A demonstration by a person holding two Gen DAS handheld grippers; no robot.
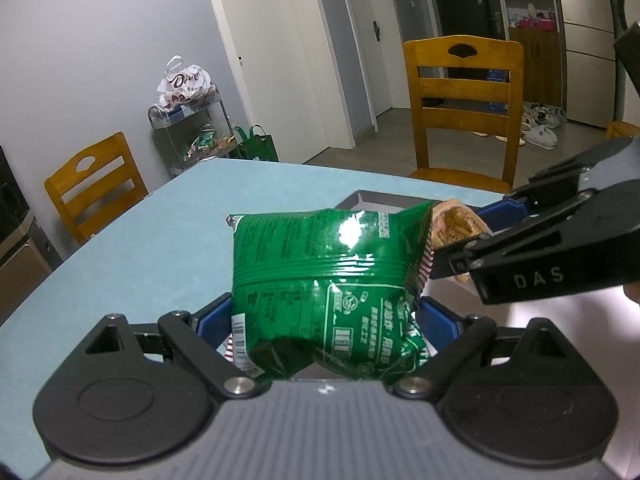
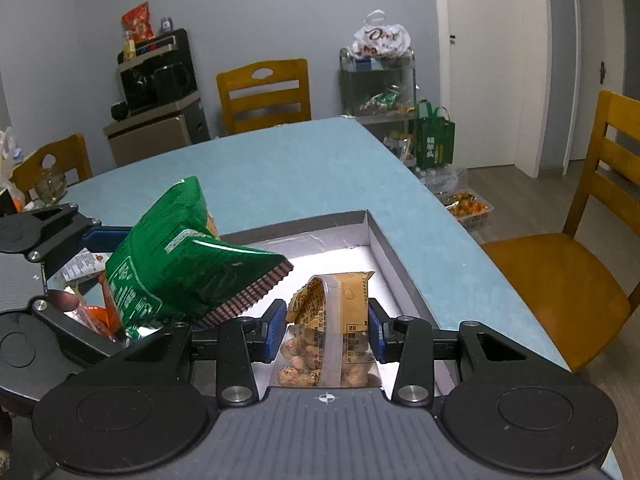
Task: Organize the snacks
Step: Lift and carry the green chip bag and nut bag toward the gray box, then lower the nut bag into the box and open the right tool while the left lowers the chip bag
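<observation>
Right wrist view: shallow box [image 2: 384,240] on bench [image 2: 280,168], floor seemingly bare (part hidden by packets). Left hand-held gripper [image 1: 326,322] clamped on green snack bag [image 1: 320,280], carried tilted at box's near left corner. Right hand-held gripper [image 2: 328,330] at moderate width, closed on yellow peanut packet [image 2: 336,332], angled down over box's near end. Neither packet released yet. More wrappers [image 2: 90,304] left of box, unsorted. Early stage, by the look.

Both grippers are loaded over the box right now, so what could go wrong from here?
1. The green snack bag juts toward the right gripper; the two could collide.
2. The yellow snack packet hangs crumpled between the pads and might slip.
3. The left gripper holds the green bag only near one end, so it could swing past the box.
</observation>
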